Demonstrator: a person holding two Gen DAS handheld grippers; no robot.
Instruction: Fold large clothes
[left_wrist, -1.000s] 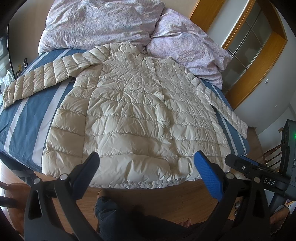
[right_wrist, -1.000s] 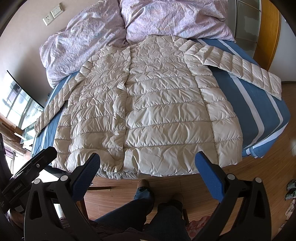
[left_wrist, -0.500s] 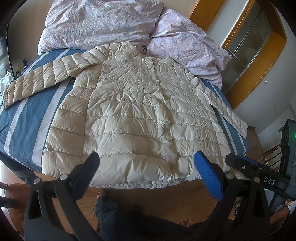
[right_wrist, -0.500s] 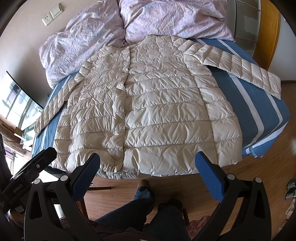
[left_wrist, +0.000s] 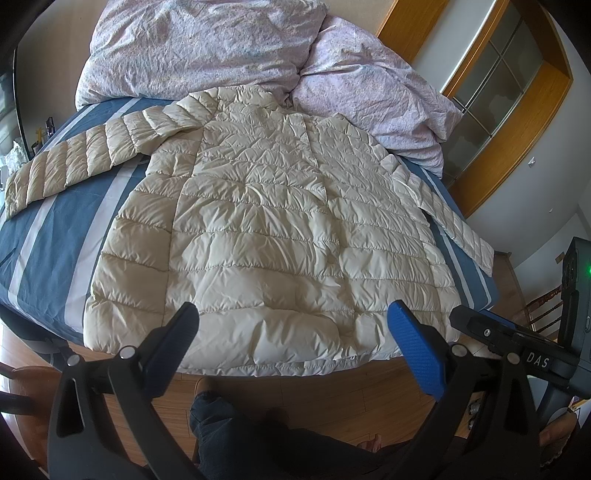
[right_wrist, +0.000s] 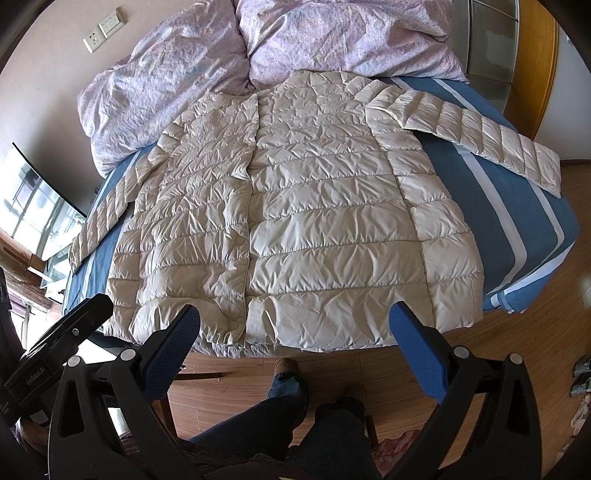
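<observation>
A: Where is the coat (left_wrist: 280, 229)?

B: Flat on the bed (left_wrist: 55, 229), front up, snapped shut down the middle. Its collar lies against the pillows (left_wrist: 207, 48) at the head, and its hem reaches the foot edge and hangs a little over it.

A: And the sleeves?

B: Both spread out to the sides. One sleeve (right_wrist: 476, 144) runs across the blue-and-white striped sheet toward the bed's right edge. The other sleeve (right_wrist: 110, 218) lies close along the coat's left side.

A: What are the tongs doing?

B: The left tongs (left_wrist: 291, 345) are spread wide and hold nothing. They hang over the floor (left_wrist: 332, 398) just short of the hem. The right tongs (right_wrist: 295, 347) are the same: wide apart, empty, short of the hem.

A: Is either one touching the coat?

B: It looks not, though the fisheye makes the gap hard to judge.

A: Anything of the person?

B: Legs (right_wrist: 291, 417) in dark trousers, with shoes on the wooden floor, right below the hem.
</observation>
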